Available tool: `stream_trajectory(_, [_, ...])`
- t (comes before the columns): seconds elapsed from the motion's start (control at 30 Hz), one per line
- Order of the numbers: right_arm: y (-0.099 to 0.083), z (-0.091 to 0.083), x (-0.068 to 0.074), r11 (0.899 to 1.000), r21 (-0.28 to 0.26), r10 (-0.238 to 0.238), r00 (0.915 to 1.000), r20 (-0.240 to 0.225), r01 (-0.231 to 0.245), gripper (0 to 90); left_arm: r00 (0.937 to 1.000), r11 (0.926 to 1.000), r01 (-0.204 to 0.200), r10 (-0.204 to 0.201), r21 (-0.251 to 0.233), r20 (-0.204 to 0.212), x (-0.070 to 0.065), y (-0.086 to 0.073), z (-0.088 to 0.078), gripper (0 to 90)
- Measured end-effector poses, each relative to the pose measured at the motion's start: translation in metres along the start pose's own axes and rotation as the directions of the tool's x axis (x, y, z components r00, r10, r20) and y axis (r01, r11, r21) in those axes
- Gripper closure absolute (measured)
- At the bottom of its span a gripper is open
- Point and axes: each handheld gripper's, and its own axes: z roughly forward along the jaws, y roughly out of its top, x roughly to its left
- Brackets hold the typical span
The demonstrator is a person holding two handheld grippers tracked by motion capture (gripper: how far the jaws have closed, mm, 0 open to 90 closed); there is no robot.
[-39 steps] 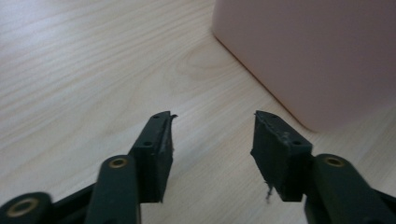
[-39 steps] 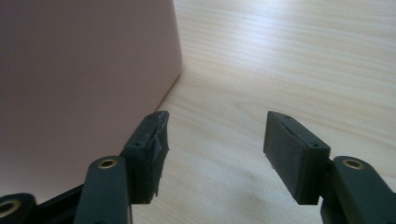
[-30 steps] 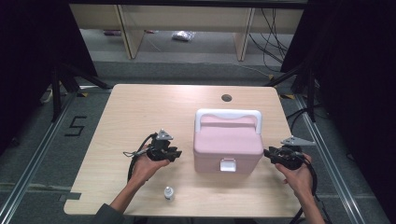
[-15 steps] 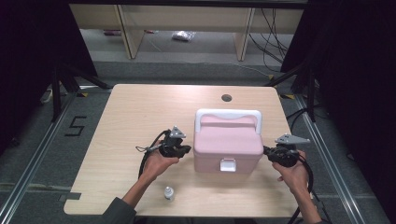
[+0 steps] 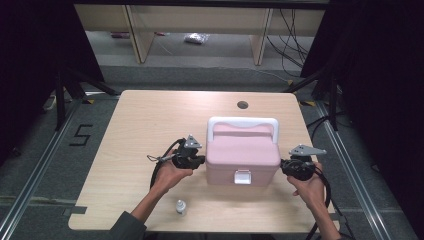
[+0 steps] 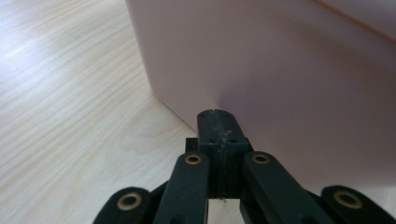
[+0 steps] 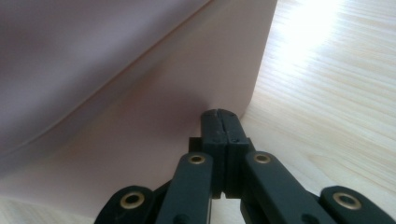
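The left gripper (image 5: 200,161) and the right gripper (image 5: 285,166) have their jaws fully closed on nothing, each tip against one side of the pink plastic box with white handle (image 5: 243,152). The box stands on the light wooden surface (image 5: 150,125), with a small clear bottle (image 5: 181,207) near the front edge. Grey floor (image 5: 50,165) and wooden shelves (image 5: 140,30) surround it.

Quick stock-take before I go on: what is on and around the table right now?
box: one, pink with a white handle and white front latch, right of table centre
small bottle: one, clear with a white cap, near front edge
table: one, light wood, with a round hole near the far edge
shelving: pale wood, on the floor behind the table
left claw: one, black, shut, tip at the box's left side
right claw: one, black, shut, tip at the box's right side
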Motion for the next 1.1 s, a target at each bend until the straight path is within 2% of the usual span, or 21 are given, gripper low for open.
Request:
stream_trajectory(0.07, [0.001, 0.002, 0.004, 1.0, 0.001, -0.006, 0.9999, -0.009, 0.006, 90.0, 0.9999, 0.9999, -0.015, 0.015, 0.008, -0.001, 0.001, -0.002, -0.004, 89.6])
stream_trajectory(0.13, [0.003, 0.005, 0.009, 1.0, -0.003, -0.009, 0.9999, -0.01, 0.009, 90.0, 0.9999, 0.9999, -0.014, 0.014, 0.008, -0.004, 0.003, -0.007, -0.009, 89.6])
stream_trajectory(0.23, [0.006, 0.007, 0.019, 1.0, 0.023, 0.012, 0.9997, -0.022, -0.012, 90.0, 0.9998, 0.9998, -0.015, 0.016, 0.013, -0.015, 0.006, -0.011, -0.014, 89.6])
stream_trajectory(0.3, [0.007, 0.009, 0.02, 0.999, 0.009, -0.034, 0.9993, -0.013, 0.035, 90.0, 0.9999, 0.9998, -0.01, 0.01, 0.018, -0.011, 0.008, -0.014, -0.018, 89.6])
stream_trajectory(0.33, [0.007, 0.01, 0.025, 1.0, 0.024, 0.002, 0.9996, -0.027, -0.002, 90.0, 0.9999, 0.9999, -0.003, 0.003, 0.015, -0.017, 0.009, -0.015, -0.019, 89.6])
stream_trajectory(0.37, [0.008, 0.01, 0.027, 0.999, 0.031, -0.009, 0.9997, -0.023, 0.01, 90.0, 0.9998, 0.9999, -0.008, 0.008, 0.015, -0.017, 0.009, -0.016, -0.019, 89.6])
stream_trajectory(0.4, [0.008, 0.01, 0.028, 0.999, 0.032, -0.012, 0.9996, -0.024, 0.013, 90.0, 0.9999, 0.9998, -0.011, 0.011, 0.018, -0.01, 0.009, -0.017, -0.021, 89.6])
stream_trajectory(0.43, [0.009, 0.01, 0.027, 0.999, 0.024, -0.043, 0.999, -0.011, 0.043, 90.0, 0.9999, 0.9998, -0.011, 0.011, 0.018, -0.01, 0.009, -0.017, -0.021, 89.6])
stream_trajectory(0.47, [0.009, 0.01, 0.027, 0.999, 0.022, -0.047, 0.9988, -0.014, 0.047, 90.0, 0.9998, 0.9998, -0.009, 0.009, 0.016, -0.017, 0.009, -0.018, -0.021, 89.6])
stream_trajectory(0.5, [0.008, 0.011, 0.03, 1.0, 0.028, -0.014, 0.9995, -0.027, 0.015, 90.0, 0.9998, 0.9996, -0.016, 0.016, 0.025, -0.008, 0.008, -0.019, -0.021, 89.6])
stream_trajectory(0.53, [0.008, 0.01, 0.028, 0.999, 0.02, -0.044, 0.9989, -0.018, 0.044, 90.0, 0.9998, 0.9995, -0.016, 0.017, 0.025, -0.012, 0.007, -0.019, -0.021, 89.6])
stream_trajectory(0.67, [0.008, 0.01, 0.028, 0.999, 0.019, -0.045, 0.9987, -0.022, 0.046, 90.0, 0.9996, 0.9992, -0.023, 0.024, 0.033, -0.017, 0.008, -0.019, -0.021, 89.6])
stream_trajectory(0.7, [0.007, 0.01, 0.031, 0.999, 0.032, -0.006, 0.9996, -0.029, 0.007, 90.0, 0.9995, 0.9992, -0.023, 0.024, 0.032, -0.02, 0.008, -0.02, -0.021, 89.5])
stream_trajectory(0.77, [0.007, 0.01, 0.03, 0.999, 0.023, -0.033, 0.9991, -0.025, 0.033, 90.0, 0.9994, 0.999, -0.029, 0.03, 0.035, -0.015, 0.008, -0.019, -0.021, 89.5])
stream_trajectory(0.83, [0.007, 0.011, 0.029, 0.999, 0.022, -0.037, 0.9987, -0.036, 0.038, 90.0, 0.9994, 0.9989, -0.03, 0.03, 0.035, -0.014, 0.008, -0.019, -0.021, 89.1])
stream_trajectory(0.9, [0.006, 0.009, 0.03, 1.0, 0.03, -0.008, 0.9998, -0.018, 0.008, 83.8, 0.9996, 0.9994, -0.018, 0.019, 0.029, -0.023, 0.009, -0.02, -0.021, 86.0])
stream_trajectory(0.93, [0.006, 0.009, 0.027, 0.999, 0.016, -0.039, 0.9992, -0.014, 0.039, 82.7, 0.9996, 0.9994, -0.018, 0.019, 0.029, -0.023, 0.009, -0.02, -0.021, 84.4])
stream_trajectory(0.97, [0.005, 0.007, 0.029, 1.0, 0.03, -0.004, 0.9998, -0.021, 0.005, 80.9, 0.9996, 0.9993, -0.019, 0.019, 0.032, -0.02, 0.011, -0.02, -0.023, 83.1])
stream_trajectory(1.03, [0.002, 0.001, 0.028, 0.999, 0.035, 0.005, 1.0, -0.006, -0.005, 77.4, 0.9996, 0.9996, -0.006, 0.007, 0.029, -0.026, 0.014, -0.02, -0.025, 80.5])
stream_trajectory(1.1, [-0.002, -0.006, 0.024, 1.0, 0.025, -0.018, 0.9997, 0.014, 0.018, 73.2, 0.9996, 0.9996, 0.009, -0.009, 0.025, -0.025, 0.017, -0.021, -0.026, 77.2])
